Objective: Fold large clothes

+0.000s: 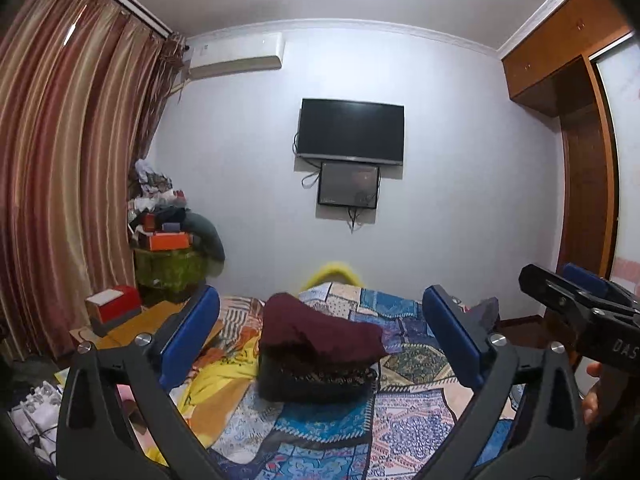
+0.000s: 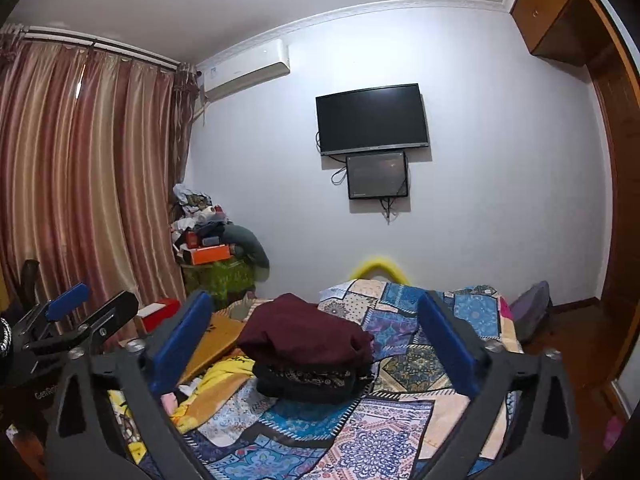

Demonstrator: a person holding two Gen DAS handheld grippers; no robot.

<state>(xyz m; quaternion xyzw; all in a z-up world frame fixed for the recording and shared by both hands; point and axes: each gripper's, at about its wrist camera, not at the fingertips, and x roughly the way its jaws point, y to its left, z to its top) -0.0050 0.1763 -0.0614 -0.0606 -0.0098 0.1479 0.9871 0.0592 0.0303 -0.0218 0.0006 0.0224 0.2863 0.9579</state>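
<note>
Left hand-held gripper (image 1: 320,340): lower centre of the left wrist view, blue pads spread wide, nothing pinched, level over the bed (image 1: 408,412).
Right hand-held gripper (image 2: 316,340): lower centre of the right wrist view, pads likewise spread wide and empty; seen also at the right edge of the left wrist view, with fingers (image 1: 591,396) of a hand below it.
Folded maroon garment (image 1: 316,330): centre of frame, between the spread pads in both views, touching neither; resting atop a folded dark patterned garment (image 1: 316,380), the pair forming a small stack on the bed.
Patchwork bedspread (image 2: 400,432): blue, pink and cream, covering the bed under the stack.
Yellow cloth (image 1: 224,376): crumpled, lower left of the stack.
Television (image 1: 351,131): on the wall, upper centre, smaller screen (image 1: 348,185) just below.
Air conditioner (image 1: 236,56): upper left of centre.
Striped curtains (image 1: 60,160): left side.
Wooden wardrobe (image 1: 576,120): right side.
Pile of boxes and clothes (image 1: 168,216): left corner by the curtains.
</note>
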